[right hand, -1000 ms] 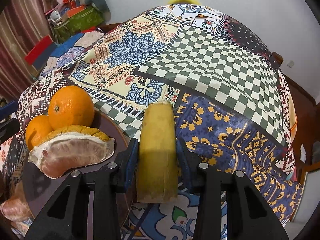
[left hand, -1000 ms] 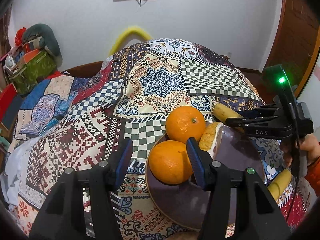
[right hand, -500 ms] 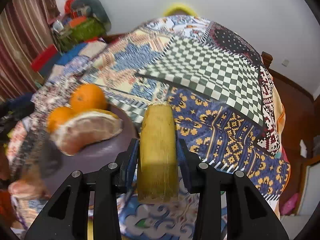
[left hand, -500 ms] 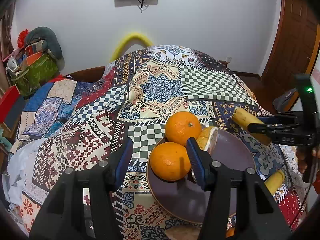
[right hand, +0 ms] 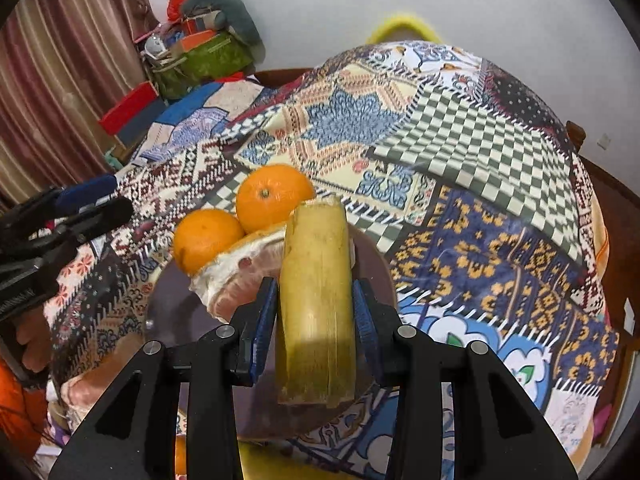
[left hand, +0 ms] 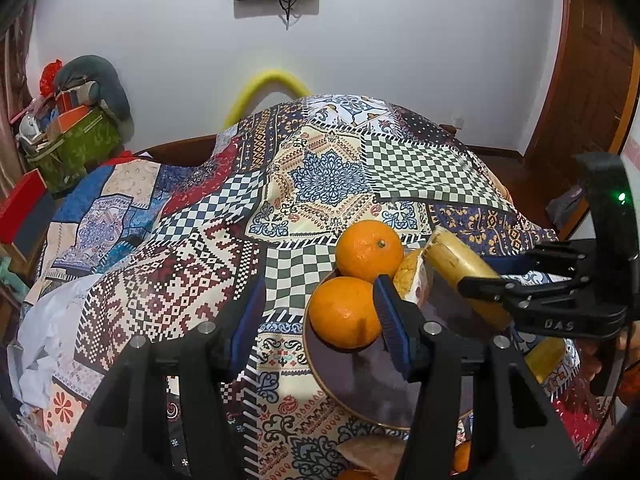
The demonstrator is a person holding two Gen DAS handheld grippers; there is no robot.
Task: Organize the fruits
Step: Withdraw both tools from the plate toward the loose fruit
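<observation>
— Banana piece (right hand: 316,304) first: where is it?
— Clamped between the right gripper (right hand: 316,312) pads, jaws narrowed onto its sides, held above the purple plate (right hand: 176,320) near the pomelo wedge (right hand: 240,268).
— And the left gripper (left hand: 320,320)?
— Jaws partly apart, gripping nothing; one orange (left hand: 344,312) shows between them, another orange (left hand: 368,250) behind, both on the plate, on the patchwork cloth (left hand: 180,280)

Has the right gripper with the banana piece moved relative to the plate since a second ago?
Yes. The right gripper, shut on the banana piece, has swung in over the plate, ending beside the pomelo wedge.
</observation>
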